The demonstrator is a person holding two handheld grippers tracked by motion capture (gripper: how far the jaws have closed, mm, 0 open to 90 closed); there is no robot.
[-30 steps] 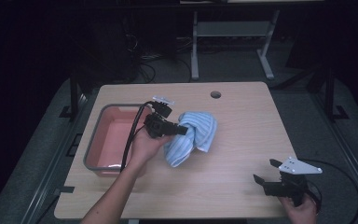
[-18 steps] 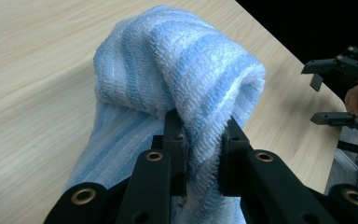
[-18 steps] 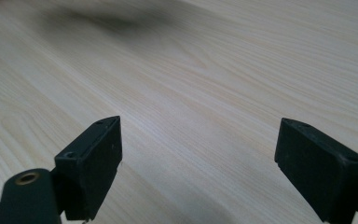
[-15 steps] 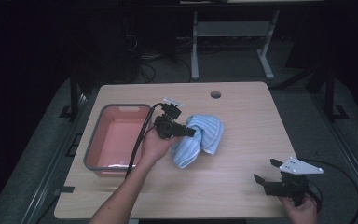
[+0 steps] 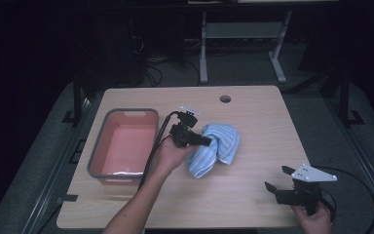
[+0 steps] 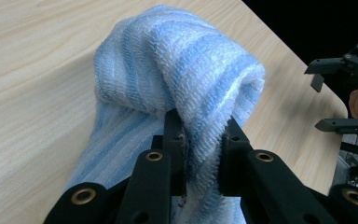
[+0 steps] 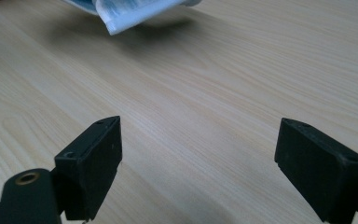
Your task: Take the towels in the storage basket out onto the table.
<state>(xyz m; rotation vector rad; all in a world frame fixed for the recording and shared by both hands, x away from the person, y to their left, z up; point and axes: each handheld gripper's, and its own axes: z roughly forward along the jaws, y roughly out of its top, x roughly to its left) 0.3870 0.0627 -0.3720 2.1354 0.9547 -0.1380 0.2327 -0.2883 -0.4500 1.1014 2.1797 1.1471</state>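
A blue and white striped towel (image 5: 217, 147) is bunched near the middle of the wooden table (image 5: 253, 112). My left gripper (image 5: 205, 141) is shut on a fold of it; in the left gripper view the towel (image 6: 182, 88) bulges over the two black jaws, which pinch the cloth between them (image 6: 201, 154). The towel's lower end hangs close to the tabletop. My right gripper (image 5: 273, 178) rests at the table's front right, open, its fingers (image 7: 98, 154) wide apart over bare wood, with an edge of the towel (image 7: 135, 11) far off at the top.
A red tub with a grey rim (image 5: 100, 146) stands on the table's left side, next to my left hand. A round cable hole (image 5: 225, 99) lies near the far edge. The right gripper's cable trails off the front right corner.
My left gripper has carried the towel to the right, away from the tub, and lower toward the table. The right gripper has stayed where it was.
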